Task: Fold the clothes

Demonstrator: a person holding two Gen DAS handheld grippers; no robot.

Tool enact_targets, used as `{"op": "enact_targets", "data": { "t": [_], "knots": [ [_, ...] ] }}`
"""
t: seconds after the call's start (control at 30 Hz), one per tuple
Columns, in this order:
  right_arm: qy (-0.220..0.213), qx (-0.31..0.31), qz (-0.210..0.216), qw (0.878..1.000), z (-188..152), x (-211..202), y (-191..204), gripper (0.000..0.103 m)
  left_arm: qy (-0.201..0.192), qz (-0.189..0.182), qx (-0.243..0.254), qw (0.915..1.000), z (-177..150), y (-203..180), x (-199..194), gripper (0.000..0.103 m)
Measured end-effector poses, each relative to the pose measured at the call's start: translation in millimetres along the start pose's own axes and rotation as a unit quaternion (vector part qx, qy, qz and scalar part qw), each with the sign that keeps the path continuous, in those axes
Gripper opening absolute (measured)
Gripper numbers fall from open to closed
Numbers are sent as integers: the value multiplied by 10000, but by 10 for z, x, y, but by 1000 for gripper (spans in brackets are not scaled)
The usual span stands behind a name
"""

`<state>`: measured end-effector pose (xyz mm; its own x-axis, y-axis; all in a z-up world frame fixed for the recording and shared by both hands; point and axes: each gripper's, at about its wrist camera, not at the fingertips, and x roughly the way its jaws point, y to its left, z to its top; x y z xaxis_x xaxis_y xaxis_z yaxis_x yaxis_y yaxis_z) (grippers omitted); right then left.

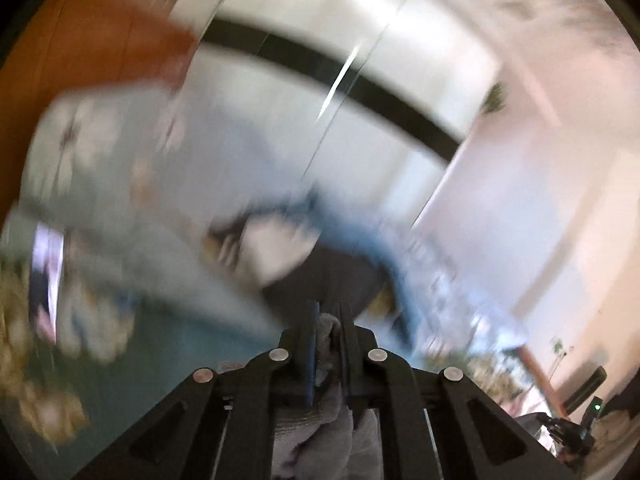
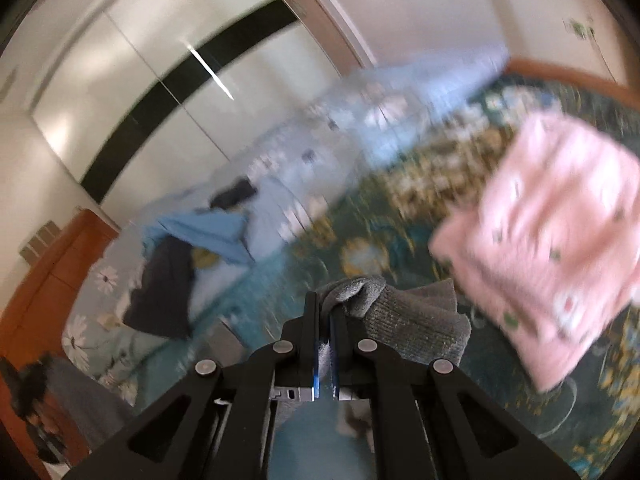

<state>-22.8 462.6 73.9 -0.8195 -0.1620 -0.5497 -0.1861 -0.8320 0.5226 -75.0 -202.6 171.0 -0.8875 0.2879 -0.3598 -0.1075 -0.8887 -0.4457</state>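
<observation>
A grey knitted garment [image 2: 404,320] hangs from both grippers above the bed. My right gripper [image 2: 325,312] is shut on one bunched edge of it, and the cloth drapes to the right of the fingers. In the left wrist view my left gripper [image 1: 329,316] is shut on another part of the grey knitted garment [image 1: 328,424], whose folds fall back between the gripper's arms. Both views are heavily blurred by motion.
A teal floral bedspread [image 2: 360,240] covers the bed. A folded pink cloth [image 2: 552,248] lies at the right, and dark [image 2: 164,292] and light blue clothes [image 2: 216,236] sit in a heap at the left. An orange headboard [image 2: 52,268] and white wardrobe doors [image 2: 140,80] stand behind.
</observation>
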Motion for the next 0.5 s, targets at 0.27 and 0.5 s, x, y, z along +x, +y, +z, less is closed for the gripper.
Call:
{"op": "enact_targets", "data": {
  "t": [0.27, 0.5],
  "knots": [
    [-343, -37, -556, 9979, -38, -505, -370, 4, -196, 272, 64, 9994, -614, 598, -696, 9],
    [178, 677, -1141, 9910, -406, -538, -1102, 4, 630, 1366, -1268, 9805, -1751, 1743, -947, 4]
  ]
}}
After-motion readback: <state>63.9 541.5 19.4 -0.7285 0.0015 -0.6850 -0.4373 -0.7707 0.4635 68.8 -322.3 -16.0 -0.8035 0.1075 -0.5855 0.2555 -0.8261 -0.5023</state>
